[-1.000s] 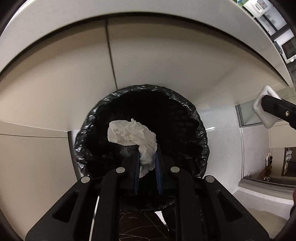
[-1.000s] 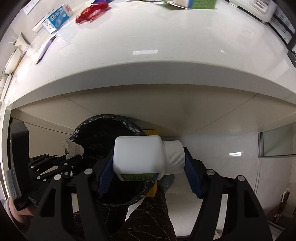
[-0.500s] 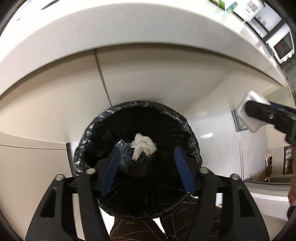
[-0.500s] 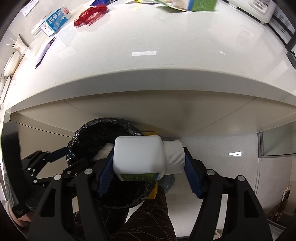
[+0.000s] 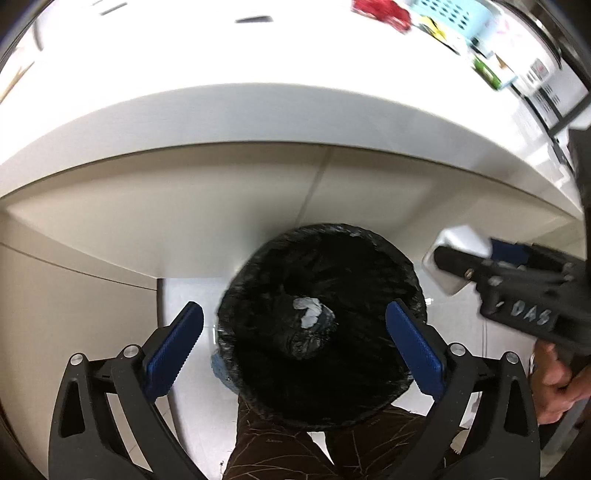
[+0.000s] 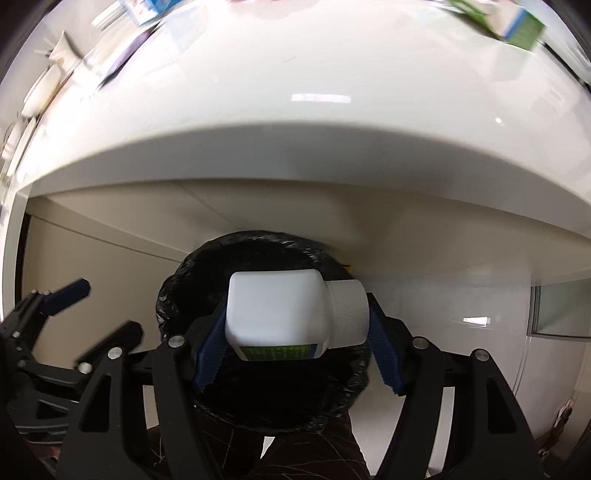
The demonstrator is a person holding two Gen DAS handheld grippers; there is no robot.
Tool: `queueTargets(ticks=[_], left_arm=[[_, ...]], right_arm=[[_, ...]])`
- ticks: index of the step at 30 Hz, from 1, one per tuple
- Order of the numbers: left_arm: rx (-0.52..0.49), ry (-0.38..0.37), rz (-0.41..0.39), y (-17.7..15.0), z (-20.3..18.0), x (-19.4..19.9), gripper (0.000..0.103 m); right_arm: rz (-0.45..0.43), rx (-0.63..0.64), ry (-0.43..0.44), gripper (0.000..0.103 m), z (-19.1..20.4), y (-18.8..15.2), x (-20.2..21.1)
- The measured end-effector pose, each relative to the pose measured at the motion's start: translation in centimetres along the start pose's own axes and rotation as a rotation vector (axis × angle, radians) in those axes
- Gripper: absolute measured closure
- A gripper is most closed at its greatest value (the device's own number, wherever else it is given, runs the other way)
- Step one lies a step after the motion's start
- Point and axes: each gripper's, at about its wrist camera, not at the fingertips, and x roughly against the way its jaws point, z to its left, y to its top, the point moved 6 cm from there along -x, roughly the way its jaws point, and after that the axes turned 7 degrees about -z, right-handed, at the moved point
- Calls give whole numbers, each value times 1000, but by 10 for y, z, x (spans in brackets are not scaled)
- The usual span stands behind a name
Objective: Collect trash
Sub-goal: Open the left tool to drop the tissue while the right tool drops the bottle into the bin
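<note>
Above black-lined bin (image 6: 258, 266): right hand-held gripper (image 6: 295, 328) clamps white bottle (image 6: 280, 314) (ribbed cap, green label); left hand-held gripper (image 5: 295, 339) spread.

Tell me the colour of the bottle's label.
Green with a blue edge, on the white bottle; clearest in the right wrist view.

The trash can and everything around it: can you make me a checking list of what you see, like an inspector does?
Surface: white countertop, edge overhanging the bin.
Job's things: black-lined trash can on the floor below the counter; crumpled tissue lying at its bottom; white bottle with a ribbed cap, held sideways over the can's opening.
Clutter: blurred packets and a green-and-white box at the counter's far edge; red item and blue basket too.
Grippers: left gripper open, holding nothing, above the can; right gripper shut on the white bottle.
Cables: nothing seen.
Surroundings: beige cabinet fronts, pale floor, the person's dark trousers.
</note>
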Motion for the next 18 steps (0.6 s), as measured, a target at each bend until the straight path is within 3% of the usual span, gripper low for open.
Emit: queueTargets(ticks=[18], left_arm=[[43,53,29,-5,47,8,6]], right_arm=[[54,66,-7,37,39,-11,-46]])
